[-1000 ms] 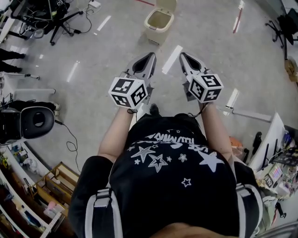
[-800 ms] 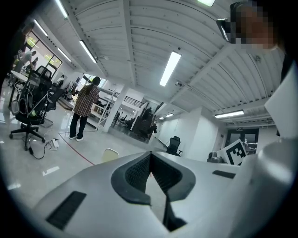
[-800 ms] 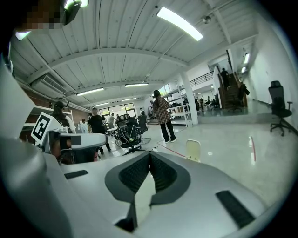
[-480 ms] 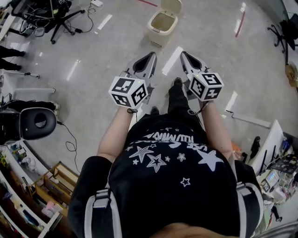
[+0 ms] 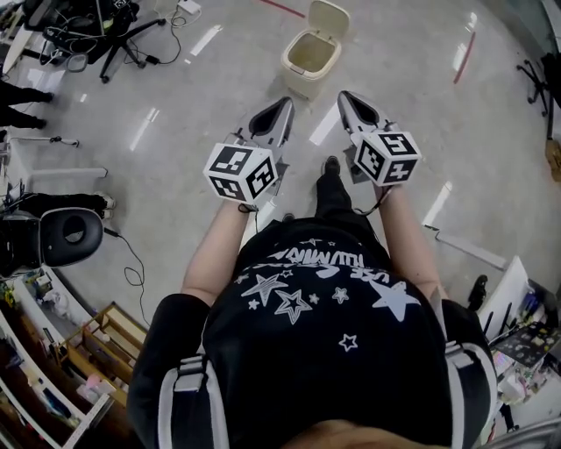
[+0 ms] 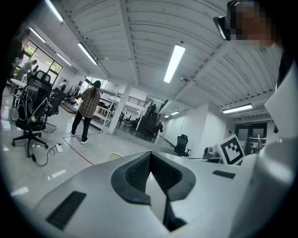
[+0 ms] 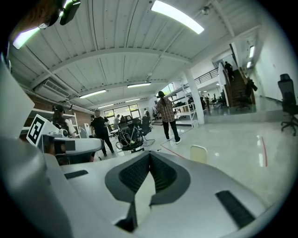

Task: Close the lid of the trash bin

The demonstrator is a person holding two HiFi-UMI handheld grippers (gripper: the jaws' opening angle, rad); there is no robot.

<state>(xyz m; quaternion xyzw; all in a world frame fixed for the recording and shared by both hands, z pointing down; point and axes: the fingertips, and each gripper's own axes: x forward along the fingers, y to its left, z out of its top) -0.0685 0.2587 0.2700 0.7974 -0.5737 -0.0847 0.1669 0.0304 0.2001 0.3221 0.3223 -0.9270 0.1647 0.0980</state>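
A cream trash bin (image 5: 307, 61) stands on the grey floor ahead, its lid (image 5: 328, 17) tipped up and open at the far side. Both grippers are held side by side at waist height, short of the bin and above the floor. The left gripper (image 5: 285, 106) has its jaws pressed together and holds nothing. The right gripper (image 5: 344, 96) is likewise shut and holds nothing. Past the left gripper (image 6: 150, 153), the left gripper view shows only the lid's (image 6: 115, 156) top edge. In the right gripper view the upright lid (image 7: 198, 153) shows just beyond the right gripper (image 7: 150, 152).
A black office chair (image 5: 61, 232) stands at the left, with cables and a chair base (image 5: 96, 26) at the upper left. Wooden shelving (image 5: 96, 351) fills the lower left. A red tape line (image 5: 282, 7) crosses the floor behind the bin. Distant people (image 7: 166, 116) stand by desks.
The person has stepped forward, one foot now out in front. The bin has drawn nearer in the head view. Both grippers stay shut and side by side.
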